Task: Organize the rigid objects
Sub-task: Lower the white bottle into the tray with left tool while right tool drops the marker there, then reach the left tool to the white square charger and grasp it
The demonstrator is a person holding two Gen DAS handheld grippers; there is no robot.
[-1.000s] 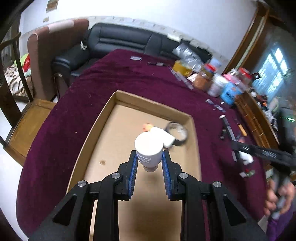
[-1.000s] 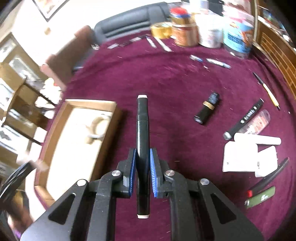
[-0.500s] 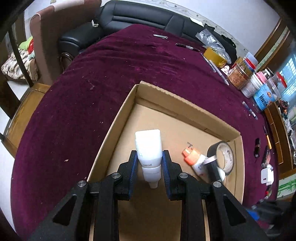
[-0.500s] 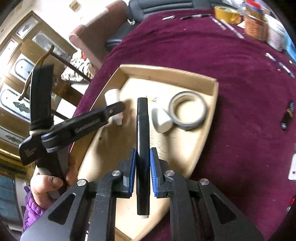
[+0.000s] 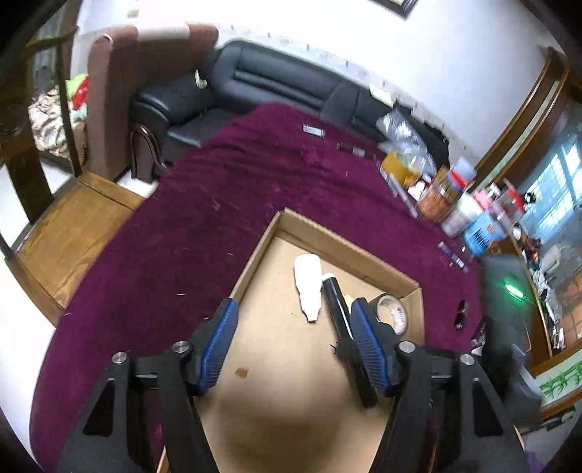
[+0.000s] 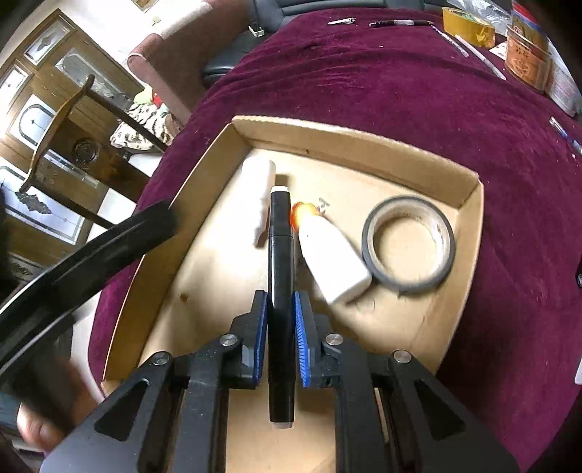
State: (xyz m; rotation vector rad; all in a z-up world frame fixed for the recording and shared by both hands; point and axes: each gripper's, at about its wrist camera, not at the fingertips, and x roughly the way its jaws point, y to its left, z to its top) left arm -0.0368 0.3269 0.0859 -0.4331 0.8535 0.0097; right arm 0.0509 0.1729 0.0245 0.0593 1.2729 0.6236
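My right gripper (image 6: 279, 309) is shut on a long black marker (image 6: 280, 254) and holds it low over the cardboard box (image 6: 356, 143). The marker also shows in the left wrist view (image 5: 336, 302). My left gripper (image 5: 293, 334) is open and empty above the box (image 5: 349, 247). A white bottle (image 5: 308, 287) lies on the box floor, also seen in the right wrist view (image 6: 259, 189). Beside the marker lie a white bottle with an orange cap (image 6: 333, 254) and a roll of tape (image 6: 409, 243).
The box sits on a maroon tablecloth (image 5: 218, 203). Jars and containers (image 5: 458, 203) stand at the table's far right, with pens (image 6: 400, 22) and yellow tape (image 6: 467, 27). A black sofa (image 5: 291, 83) and wooden chair (image 5: 65, 225) lie beyond the table.
My left gripper opened and let go of the white bottle, which now lies in the box, then pulled back. My right gripper carried the black marker down into the box.
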